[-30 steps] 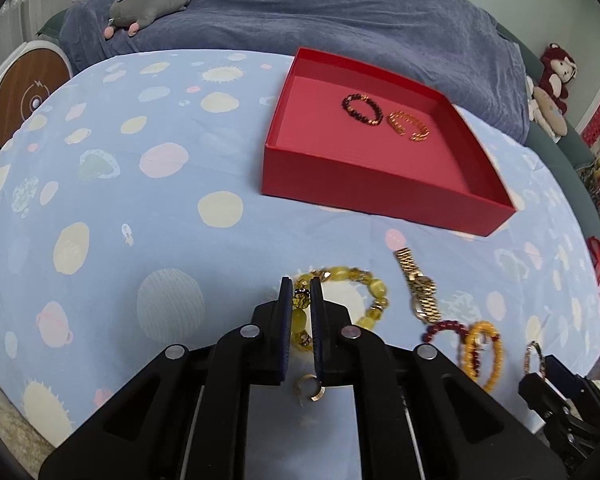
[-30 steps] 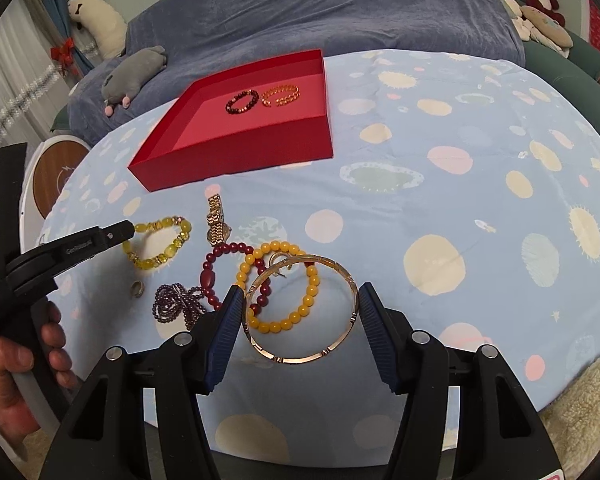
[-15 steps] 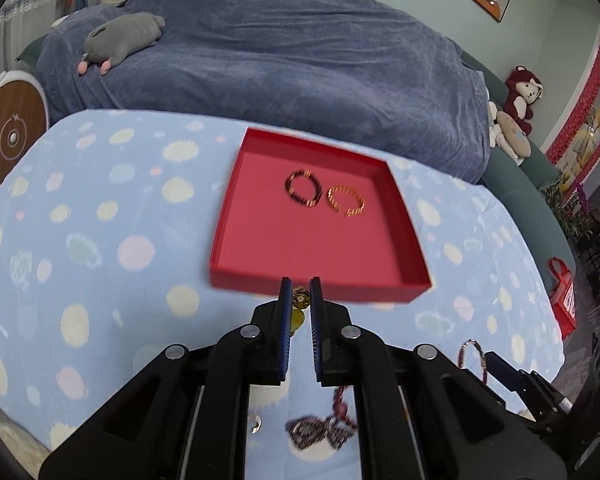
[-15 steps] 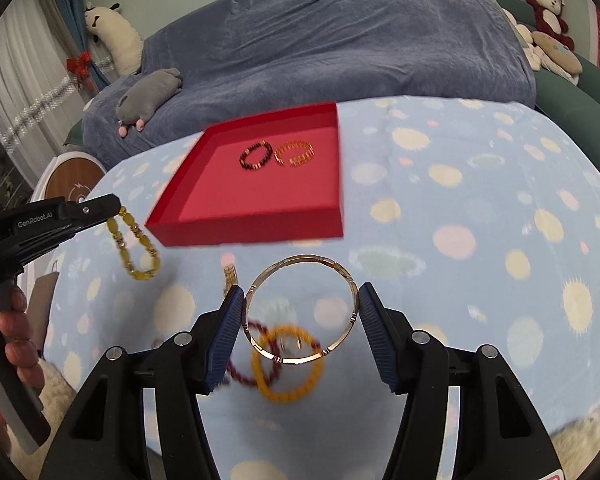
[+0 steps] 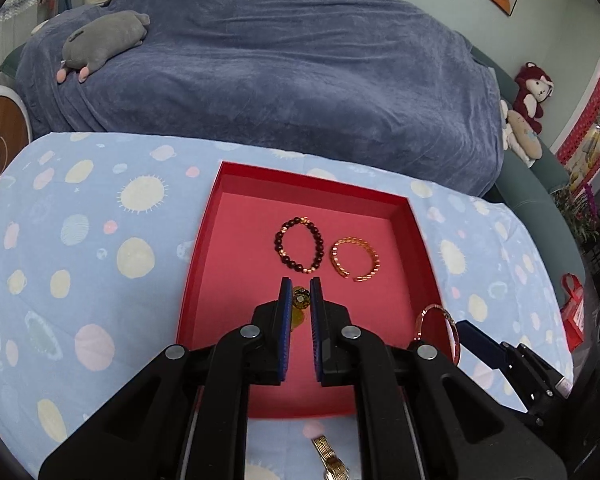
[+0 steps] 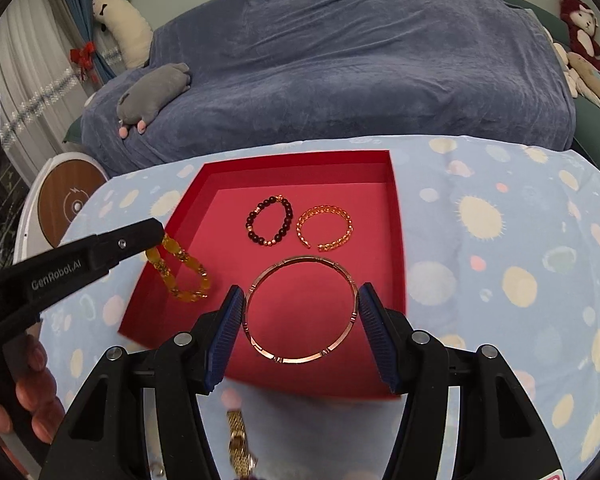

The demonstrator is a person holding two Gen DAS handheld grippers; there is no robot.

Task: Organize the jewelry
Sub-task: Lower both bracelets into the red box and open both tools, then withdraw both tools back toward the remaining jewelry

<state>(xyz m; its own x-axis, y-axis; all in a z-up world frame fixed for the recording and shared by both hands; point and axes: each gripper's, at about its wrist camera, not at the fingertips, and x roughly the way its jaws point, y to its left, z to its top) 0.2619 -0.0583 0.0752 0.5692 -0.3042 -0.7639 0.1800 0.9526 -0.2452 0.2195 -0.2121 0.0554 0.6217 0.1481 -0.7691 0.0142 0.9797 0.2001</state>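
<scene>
Over the red tray (image 5: 204,264), the left tongs (image 5: 301,298) are clamped on a yellow bead bracelet (image 6: 180,270), which hangs from their tips above the tray's left edge in the right wrist view. Beside them, the right tongs (image 6: 300,312) grip a rose-gold bangle (image 6: 301,309) across its width, one pad on each side, and hold it flat above the tray's near half. Further in, on the tray floor, a dark bead bracelet (image 5: 299,244) and a gold chain cuff (image 5: 355,259) lie side by side, close but apart. The tray sits on a worktop (image 5: 100,248) covered in pale blue cloth with spots. A gold watch (image 6: 240,446) lies on the cloth just in front of the tray.
</scene>
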